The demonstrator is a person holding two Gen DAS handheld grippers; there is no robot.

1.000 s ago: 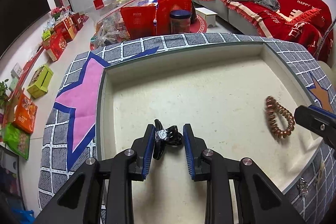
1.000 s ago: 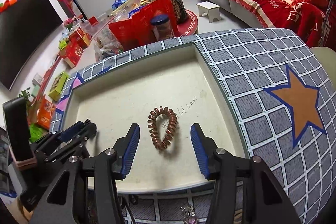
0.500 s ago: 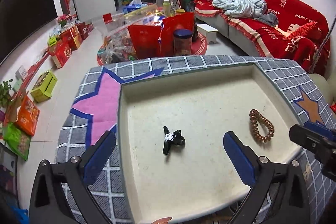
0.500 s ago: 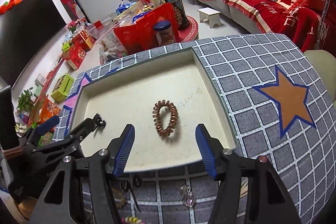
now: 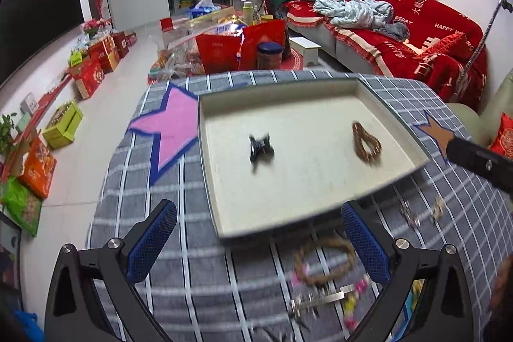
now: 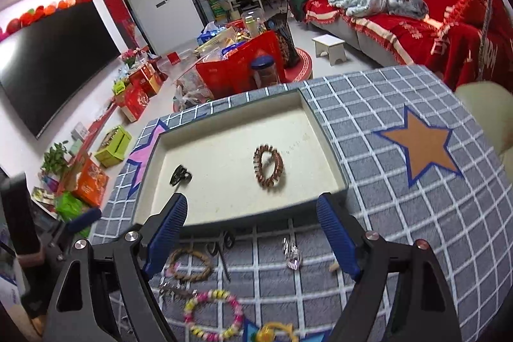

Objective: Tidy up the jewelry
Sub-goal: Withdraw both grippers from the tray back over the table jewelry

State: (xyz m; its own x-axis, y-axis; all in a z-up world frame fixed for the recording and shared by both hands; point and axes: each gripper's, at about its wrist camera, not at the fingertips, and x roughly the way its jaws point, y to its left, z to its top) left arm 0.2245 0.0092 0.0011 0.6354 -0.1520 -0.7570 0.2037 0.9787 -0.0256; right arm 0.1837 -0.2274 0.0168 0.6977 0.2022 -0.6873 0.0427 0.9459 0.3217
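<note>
Bracelets [image 6: 189, 264] and clips [image 6: 291, 254] strewn on checked cloth [image 6: 400, 233] before tray [image 6: 243, 215]

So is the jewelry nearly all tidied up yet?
Not yet. Two things lie in the tray: a black hair clip and a brown spiral hair tie. Nothing is in hand: the left gripper is open and empty, and the right gripper's jaws are opening, empty. A twisted bracelet, a colourful bead bracelet and small pieces wait on the cloth.

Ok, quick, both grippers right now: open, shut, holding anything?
Left gripper: open wide, holding nothing.
Right gripper: jaws opening, nothing between them; the coil hair tie lies free in the tray.
</note>
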